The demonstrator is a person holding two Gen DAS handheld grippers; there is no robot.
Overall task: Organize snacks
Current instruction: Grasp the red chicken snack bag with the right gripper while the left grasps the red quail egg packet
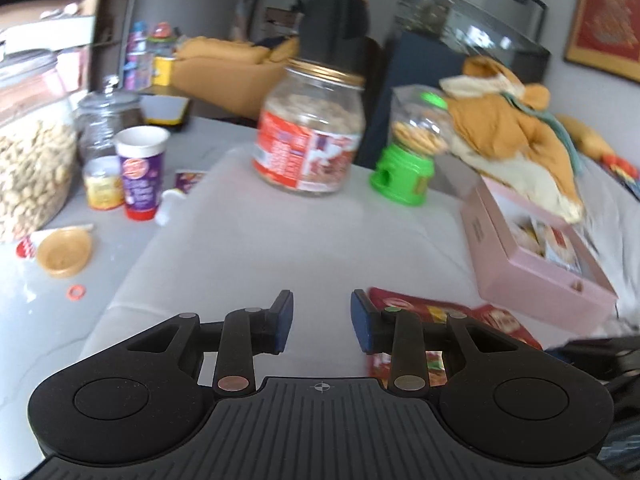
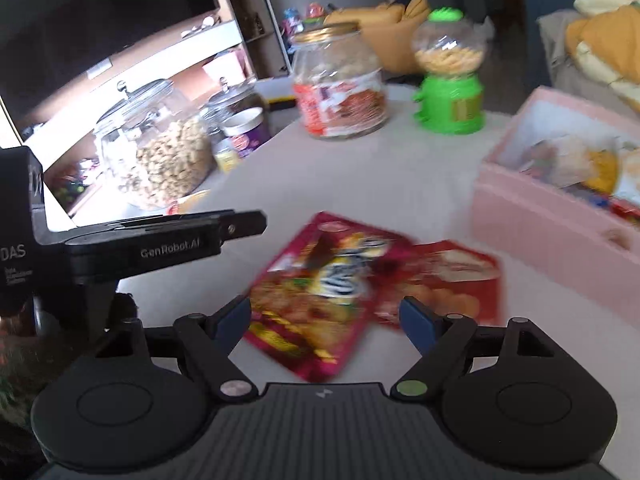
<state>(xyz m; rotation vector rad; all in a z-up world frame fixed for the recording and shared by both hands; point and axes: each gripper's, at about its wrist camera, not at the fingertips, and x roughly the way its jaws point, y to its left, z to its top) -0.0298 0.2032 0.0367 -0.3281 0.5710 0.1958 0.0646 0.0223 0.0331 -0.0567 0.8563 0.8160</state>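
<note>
Blurred packets (image 2: 320, 292) lie on the bench (image 2: 360, 176); both tools, left (image 1: 322, 320) and right (image 2: 325, 318), spread empty. Pink box (image 2: 552, 232) holds indistinct snacks; jar (image 2: 340, 84) holds nuts.

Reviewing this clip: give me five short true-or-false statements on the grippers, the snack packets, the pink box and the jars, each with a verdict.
1. The right gripper is shut on a packet. False: its jaws stand wide open above the red snack packet, holding nothing.
2. The left gripper is open and empty. True.
3. The pink box is closed with a lid. False: it is open, with packets showing inside.
4. Two red packets lie on the table, the second packet partly under the first. True.
5. The green dispenser stands left of the red-labelled jar. False: it stands to the jar's right in both views.
</note>
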